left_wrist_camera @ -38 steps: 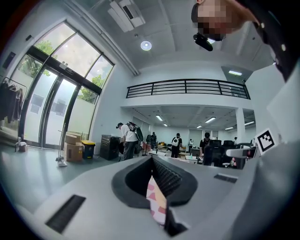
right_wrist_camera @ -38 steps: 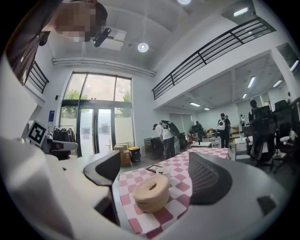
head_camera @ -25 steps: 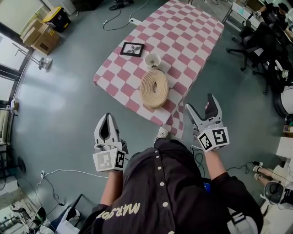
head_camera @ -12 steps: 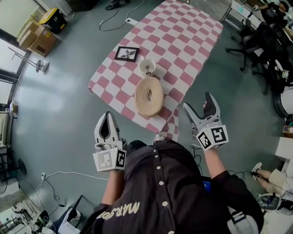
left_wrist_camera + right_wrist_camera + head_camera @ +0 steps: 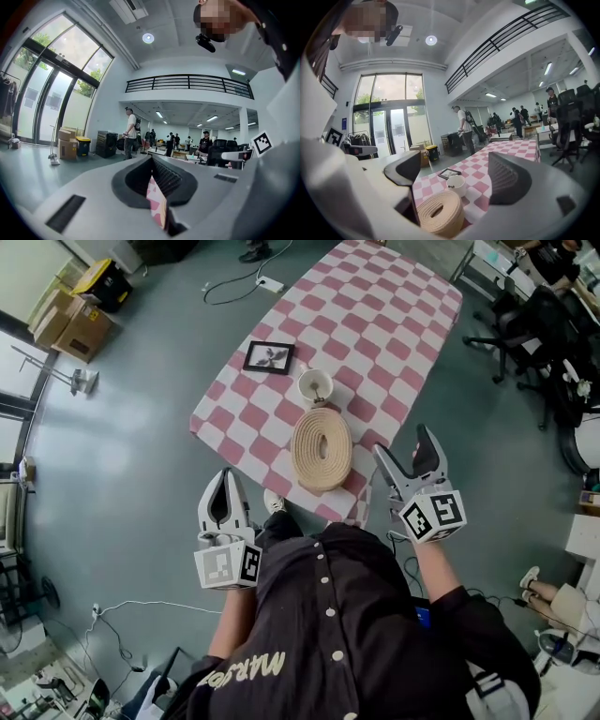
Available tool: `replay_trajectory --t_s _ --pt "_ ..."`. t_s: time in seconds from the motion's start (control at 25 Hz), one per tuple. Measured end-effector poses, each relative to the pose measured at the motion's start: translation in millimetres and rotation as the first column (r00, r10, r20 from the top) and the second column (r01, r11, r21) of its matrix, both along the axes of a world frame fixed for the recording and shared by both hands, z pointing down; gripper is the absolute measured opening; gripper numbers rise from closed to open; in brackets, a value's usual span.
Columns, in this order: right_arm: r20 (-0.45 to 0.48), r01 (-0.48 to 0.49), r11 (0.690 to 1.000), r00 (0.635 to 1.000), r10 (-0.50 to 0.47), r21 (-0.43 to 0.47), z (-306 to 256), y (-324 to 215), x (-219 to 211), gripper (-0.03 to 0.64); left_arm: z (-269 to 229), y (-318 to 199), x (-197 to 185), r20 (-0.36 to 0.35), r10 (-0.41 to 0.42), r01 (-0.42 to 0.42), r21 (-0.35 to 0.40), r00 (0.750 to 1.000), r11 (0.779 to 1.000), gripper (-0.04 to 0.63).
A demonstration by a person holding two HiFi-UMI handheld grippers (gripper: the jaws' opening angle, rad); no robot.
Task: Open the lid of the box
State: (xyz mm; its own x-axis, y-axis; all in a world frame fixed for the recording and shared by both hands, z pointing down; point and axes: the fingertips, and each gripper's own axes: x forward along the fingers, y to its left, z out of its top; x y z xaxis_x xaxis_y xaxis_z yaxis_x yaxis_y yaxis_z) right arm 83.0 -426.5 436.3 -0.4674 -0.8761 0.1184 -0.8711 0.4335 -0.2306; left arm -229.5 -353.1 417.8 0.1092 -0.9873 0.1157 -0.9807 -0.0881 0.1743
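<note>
A tan oval woven box (image 5: 322, 448) lies near the front edge of the table with the pink checked cloth (image 5: 375, 324). In the right gripper view the box (image 5: 439, 215) sits low between the jaws, still some way ahead. My right gripper (image 5: 405, 444) hangs open just right of the table's near corner, holding nothing; in its own view the right gripper (image 5: 457, 174) has its jaws wide apart. My left gripper (image 5: 225, 474) is shut over the floor, left of the table. A strip of the cloth shows through the slit of the left gripper (image 5: 152, 160).
A white cup (image 5: 314, 386) and a black picture frame (image 5: 269, 357) stand behind the box. Cardboard boxes and a yellow-lidded bin (image 5: 97, 279) are at the far left, office chairs (image 5: 534, 320) at the right. Cables lie on the grey floor. People stand in the background.
The table's near edge and the box have come closer to the grippers. The right gripper has risen toward the table corner. Both grippers keep the same jaw state.
</note>
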Motion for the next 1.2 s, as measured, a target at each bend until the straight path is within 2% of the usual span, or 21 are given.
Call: replay_trajectory --t_s 0.2,0.4,0.52,0.68,0.88,1.08,1.2 --pt "-0.026 -0.007 0.999 1.000 0.007 -0.032 5.1 -16.0 -27.0 0.439 -16.9 -31.0 -26.7 0.038 0.030 -0.032 0.041 0.999 0.999 0.011" --pt "-0.081 -0.024 0.994 0.997 0.015 -0.109 32.7 -26.2 -44.0 0.439 -10.8 -44.6 -46.2 0.037 0.038 -0.039 0.024 0.999 0.999 0.011" --pt "-0.114 -0.036 0.980 0.993 0.013 -0.197 61.2 -33.2 -51.4 0.439 -4.8 -48.9 -54.8 0.035 0.040 -0.040 0.002 0.999 0.999 0.011" --pt "-0.203 -0.053 0.944 0.979 -0.015 -0.326 112.4 -39.8 -63.1 0.445 4.4 -54.1 -65.0 0.034 0.039 -0.038 -0.024 0.999 0.999 0.011" --pt "-0.303 -0.116 0.899 0.953 -0.019 -0.422 160.8 -41.2 -72.3 0.446 11.4 -58.8 -71.0 0.033 0.051 -0.049 -0.047 0.998 0.998 0.011" --pt "-0.447 -0.213 0.809 0.892 -0.069 -0.548 214.0 -29.4 -74.1 0.446 19.4 -64.9 -71.4 0.018 0.072 -0.071 -0.061 0.997 0.996 0.011" --pt "-0.488 -0.253 0.760 0.868 -0.095 -0.598 234.1 -19.1 -75.0 0.439 23.3 -68.1 -69.5 0.010 0.087 -0.087 -0.071 0.996 0.994 0.011"
